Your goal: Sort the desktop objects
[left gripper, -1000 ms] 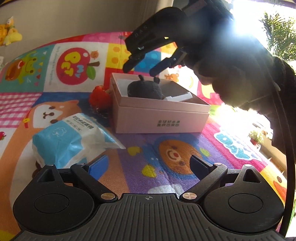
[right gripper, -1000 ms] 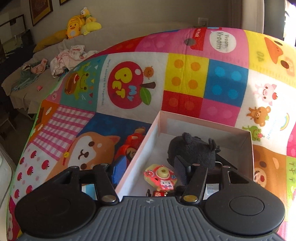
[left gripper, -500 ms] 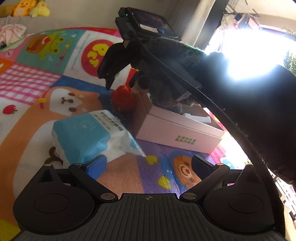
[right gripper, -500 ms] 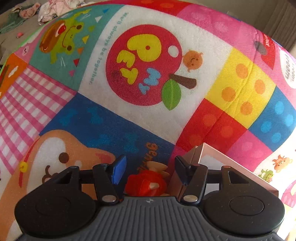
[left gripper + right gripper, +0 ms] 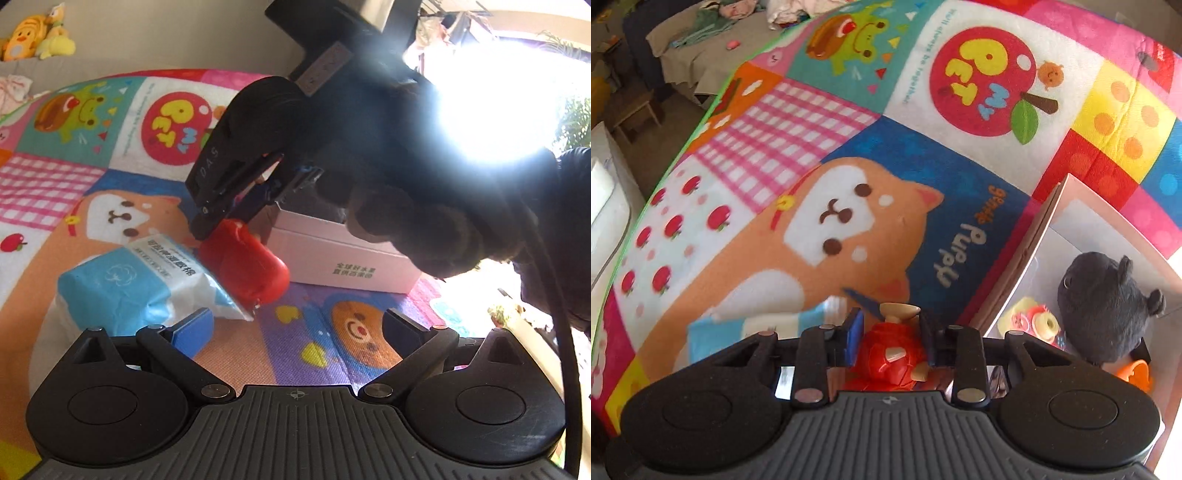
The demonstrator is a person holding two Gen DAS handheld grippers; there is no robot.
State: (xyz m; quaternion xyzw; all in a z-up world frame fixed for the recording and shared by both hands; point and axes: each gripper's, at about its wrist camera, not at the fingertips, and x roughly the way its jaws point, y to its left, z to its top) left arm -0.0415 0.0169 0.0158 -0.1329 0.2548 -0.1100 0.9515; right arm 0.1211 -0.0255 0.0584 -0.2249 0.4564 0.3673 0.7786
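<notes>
My right gripper [image 5: 891,334] is shut on a red toy [image 5: 892,356] and holds it above the mat, left of the pink box [image 5: 1008,291]. In the left wrist view the red toy [image 5: 245,264] hangs from the right gripper [image 5: 207,221] between a blue-and-white tissue pack [image 5: 136,284] and the pink box [image 5: 343,258]. The box holds a black plush [image 5: 1108,302], a pink toy camera [image 5: 1034,321] and an orange piece [image 5: 1137,373]. My left gripper [image 5: 297,326] is open and empty, low over the mat in front of the pack.
A colourful cartoon play mat [image 5: 849,221] covers the surface; its left edge drops to the floor. A sofa with clothes [image 5: 701,40] and plush toys [image 5: 37,33] stands at the back. Bright window glare fills the right of the left wrist view.
My right gripper closed on the red toy and lifted it off the mat, beside the box. My left gripper stayed open, shifting slightly.
</notes>
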